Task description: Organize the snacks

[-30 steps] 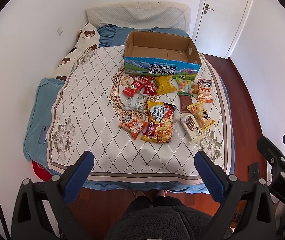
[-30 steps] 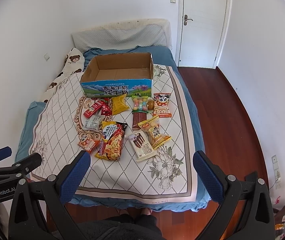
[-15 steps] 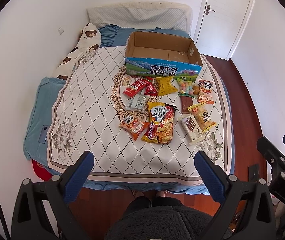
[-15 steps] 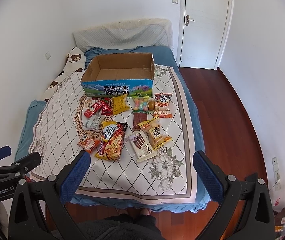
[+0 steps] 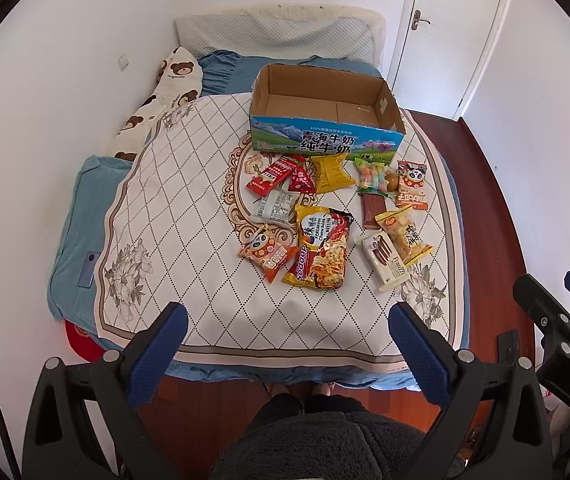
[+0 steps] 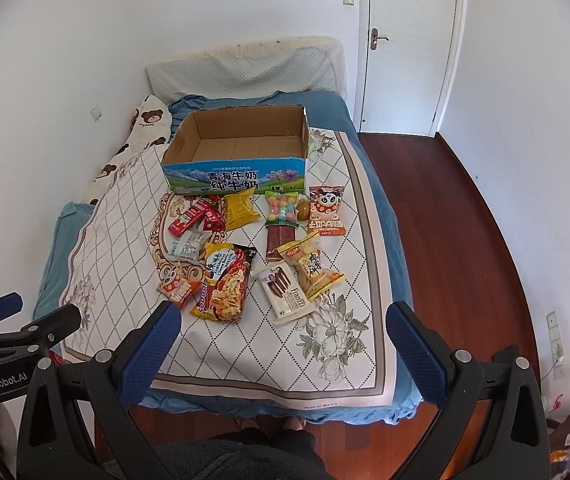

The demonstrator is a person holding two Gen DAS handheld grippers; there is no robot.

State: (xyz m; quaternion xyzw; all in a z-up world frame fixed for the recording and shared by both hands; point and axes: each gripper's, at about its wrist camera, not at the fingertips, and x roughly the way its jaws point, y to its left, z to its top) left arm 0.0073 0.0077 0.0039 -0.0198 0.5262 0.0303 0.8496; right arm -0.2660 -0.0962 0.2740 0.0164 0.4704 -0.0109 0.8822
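We see white walls [image 6: 525, 80], 1 closed white door [image 6: 409, 40], a reddish wooden floor [image 6: 453, 220] and a blue bed [image 5: 69, 240] in daylight.

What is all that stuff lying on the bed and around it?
Cardboard box: one, brown inside, blue printed front, open and empty, far end of the bedspread.
Snack packets: about a dozen, red, yellow, orange, white, spread in front of the box.
Noodle packet: one, yellow and red, nearest middle.
Biscuit pack: one, white, right of the noodles.
Candy bag: one, pastel, beside the box.
Bedspread: one, white with diamond lines, over a blue sheet.
Bear pillow: one, white with brown bears, against the left wall.
Door: one, white, shut, far right.
Left claw: black with blue pads, open, empty.
Right claw: same, open, empty.
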